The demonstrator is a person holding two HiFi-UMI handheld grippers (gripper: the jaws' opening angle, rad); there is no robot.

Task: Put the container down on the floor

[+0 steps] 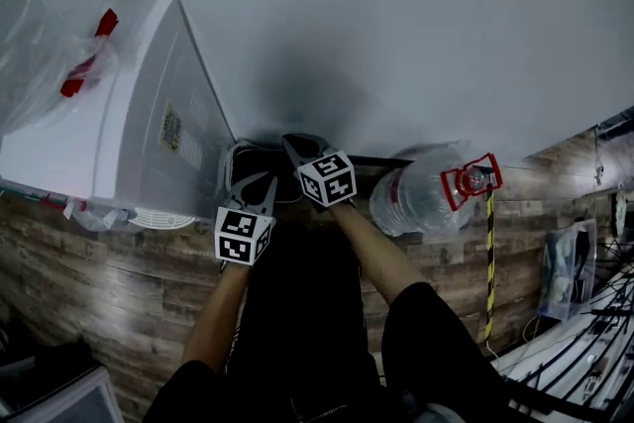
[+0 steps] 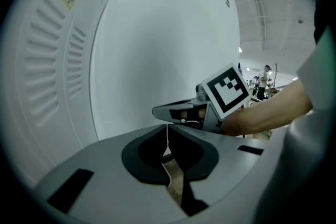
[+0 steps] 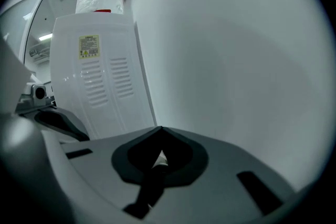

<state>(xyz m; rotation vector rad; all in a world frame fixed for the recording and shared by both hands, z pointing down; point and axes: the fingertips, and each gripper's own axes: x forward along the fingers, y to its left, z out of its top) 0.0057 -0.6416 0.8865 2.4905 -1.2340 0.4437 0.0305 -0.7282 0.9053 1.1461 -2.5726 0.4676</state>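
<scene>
Clear plastic container (image 1: 421,198), red handle (image 1: 472,180) at its right end, lies on its side on the wood-plank floor (image 1: 119,302). It rests against the foot of the wall (image 1: 396,35), just right of your arms. It reads as already set down, and the wall likely stops it rolling. Your right tongs (image 1: 295,148) and left tongs (image 1: 262,184) are each pressed together on nothing. You hold them side by side near the wall, apart from the container. A white dispenser (image 1: 129,124) stands to the left.
</scene>
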